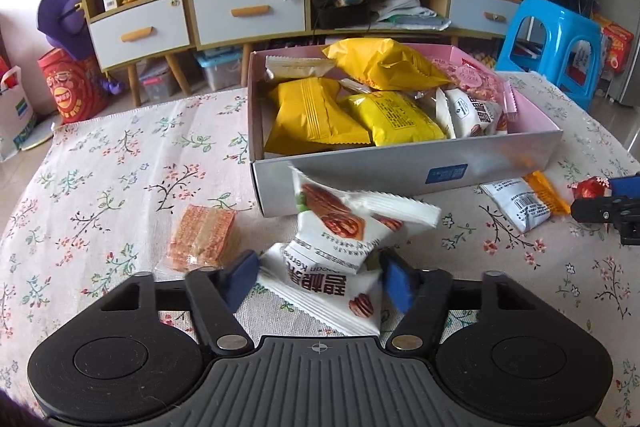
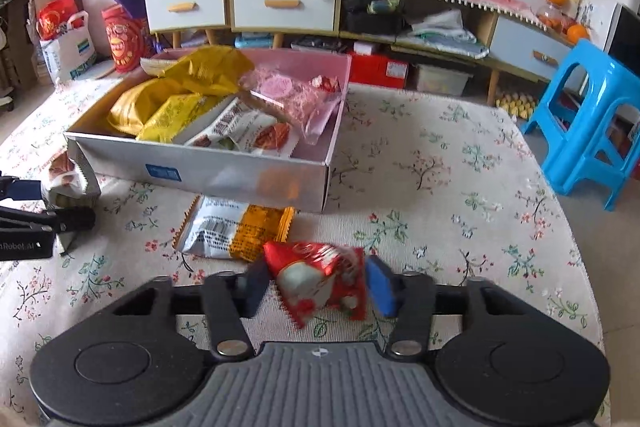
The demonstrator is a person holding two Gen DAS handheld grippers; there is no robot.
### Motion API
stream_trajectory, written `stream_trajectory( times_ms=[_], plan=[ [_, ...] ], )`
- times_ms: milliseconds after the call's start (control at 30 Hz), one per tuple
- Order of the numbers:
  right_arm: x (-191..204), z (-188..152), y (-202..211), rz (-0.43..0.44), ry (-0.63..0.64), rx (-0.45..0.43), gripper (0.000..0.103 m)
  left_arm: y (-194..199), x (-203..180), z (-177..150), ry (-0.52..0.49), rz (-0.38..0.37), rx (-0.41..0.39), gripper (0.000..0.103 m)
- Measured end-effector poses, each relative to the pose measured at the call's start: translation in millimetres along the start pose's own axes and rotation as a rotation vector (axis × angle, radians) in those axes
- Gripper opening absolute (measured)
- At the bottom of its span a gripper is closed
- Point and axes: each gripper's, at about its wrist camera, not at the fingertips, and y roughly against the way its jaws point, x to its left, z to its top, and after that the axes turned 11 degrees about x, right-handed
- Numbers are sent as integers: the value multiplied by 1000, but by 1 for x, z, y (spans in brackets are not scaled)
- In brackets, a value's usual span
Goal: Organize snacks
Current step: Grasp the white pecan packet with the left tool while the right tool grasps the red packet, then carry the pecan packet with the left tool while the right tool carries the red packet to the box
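Observation:
My left gripper [image 1: 318, 277] is shut on a white pecan snack packet [image 1: 340, 251] just in front of the grey snack box [image 1: 400, 173]. My right gripper [image 2: 316, 285] is shut on a red snack packet [image 2: 320, 281], low over the tablecloth. The box [image 2: 224, 173] holds several yellow packets [image 1: 316, 115], a pink packet [image 2: 296, 93] and a white pecan packet [image 2: 248, 133]. A white-and-orange packet [image 2: 236, 233] lies in front of the box. An orange wafer packet [image 1: 202, 241] lies left of my left gripper.
A floral tablecloth [image 2: 440, 167] covers the table. A blue plastic stool [image 2: 592, 131] stands to the right off the table. A wooden cabinet with drawers [image 1: 240, 15] stands behind. The right gripper shows at the right edge of the left wrist view [image 1: 612, 203].

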Motion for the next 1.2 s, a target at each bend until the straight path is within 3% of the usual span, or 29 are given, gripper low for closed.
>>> stream_trajectory(
  times_ms=[133,467,833,1200],
  plan=[
    [-7,3,1,38,-94,12,27,2,5,4,17,-29,19,52],
    [-22,12,16,39,-214,26,25,12,1,7,-8,-86,66,37],
    [-30,29,34,136,-353,-30,25,30,0,6,4,-169,76,36],
    [-27,54,27,320,-521,-95,25,40,23,19,140,-228,56,36]
  ],
)
